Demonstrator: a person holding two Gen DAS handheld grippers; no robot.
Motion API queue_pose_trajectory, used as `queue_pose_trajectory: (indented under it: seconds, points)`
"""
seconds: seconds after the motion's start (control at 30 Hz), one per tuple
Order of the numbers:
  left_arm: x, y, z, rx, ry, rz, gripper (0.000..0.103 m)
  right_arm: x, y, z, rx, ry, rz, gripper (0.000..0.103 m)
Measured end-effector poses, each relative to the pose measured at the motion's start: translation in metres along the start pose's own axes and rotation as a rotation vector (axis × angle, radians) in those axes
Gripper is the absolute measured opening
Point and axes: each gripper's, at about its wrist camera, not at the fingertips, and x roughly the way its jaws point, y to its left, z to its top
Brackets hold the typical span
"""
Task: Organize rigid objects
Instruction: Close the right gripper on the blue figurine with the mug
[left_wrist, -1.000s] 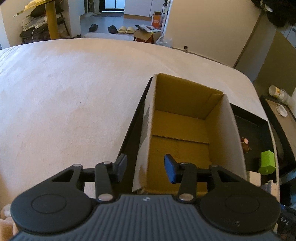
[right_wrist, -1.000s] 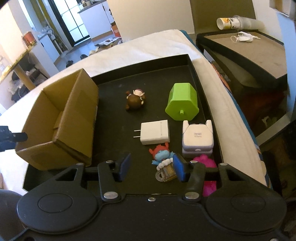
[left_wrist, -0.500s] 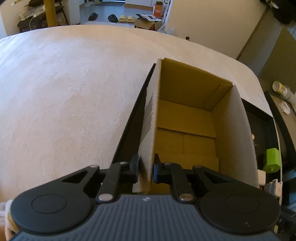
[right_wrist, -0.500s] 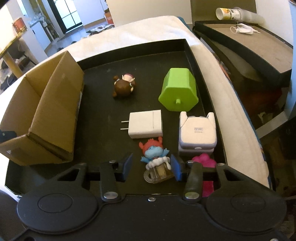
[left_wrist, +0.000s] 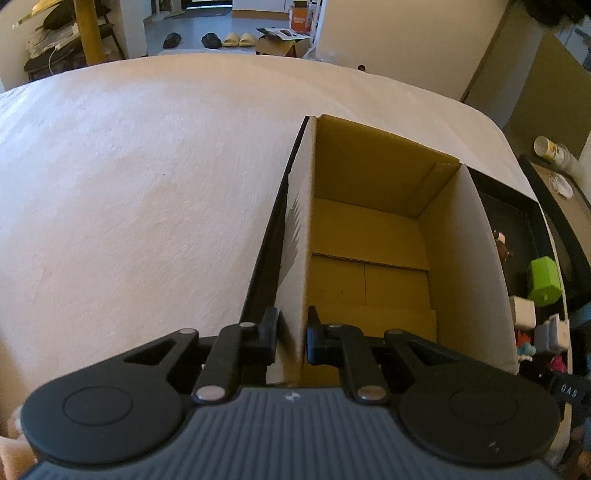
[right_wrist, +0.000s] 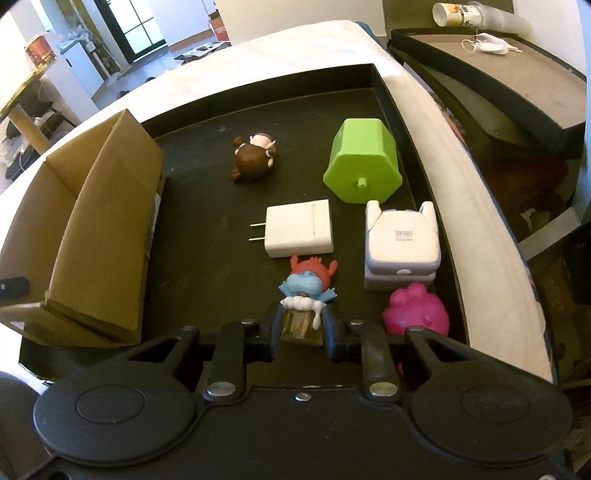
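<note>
Right tongs (right_wrist: 300, 328) clamp the figurine (right_wrist: 306, 295); left tongs (left_wrist: 291, 334) pinch the box (left_wrist: 373, 236) wall. Lift straight, keep left firm, drop it inside.

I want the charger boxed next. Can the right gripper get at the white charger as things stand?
Probably not yet: the right gripper has its jaws shut on the blue figurine, just closed. The white charger lies uncovered just beyond.

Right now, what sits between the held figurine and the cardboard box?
Nothing: in the right wrist view, only bare black tray separates the figurine from the cardboard box.
</note>
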Motion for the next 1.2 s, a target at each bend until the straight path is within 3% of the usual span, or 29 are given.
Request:
queue_pose_trajectory:
  seconds: [0.27,0.3,0.4,0.43,0.83,1.2]
  points:
    - [-0.003,0.002,-0.006,0.03,-0.001,-0.015,0.013,0.0,0.005,0.0,-0.015,0.02,0.019,0.026]
    - [-0.002,0.003,-0.006,0.024,0.002,-0.019,0.013,0.0,0.007,0.0,-0.026,0.015,0.012,0.029]
    - [0.0,0.006,-0.004,0.005,0.001,-0.03,0.013,0.001,0.013,0.001,-0.046,0.005,-0.015,0.053]
    - [0.002,0.008,-0.003,0.004,0.0,-0.033,0.013,0.001,0.015,0.001,-0.044,0.002,-0.02,0.054]
    - [0.01,0.011,-0.007,0.012,-0.019,-0.051,0.013,0.016,0.031,0.002,-0.037,-0.008,-0.085,0.051]
    - [0.012,0.012,-0.007,0.009,-0.019,-0.066,0.013,0.026,0.044,-0.001,-0.147,-0.02,-0.152,0.05]
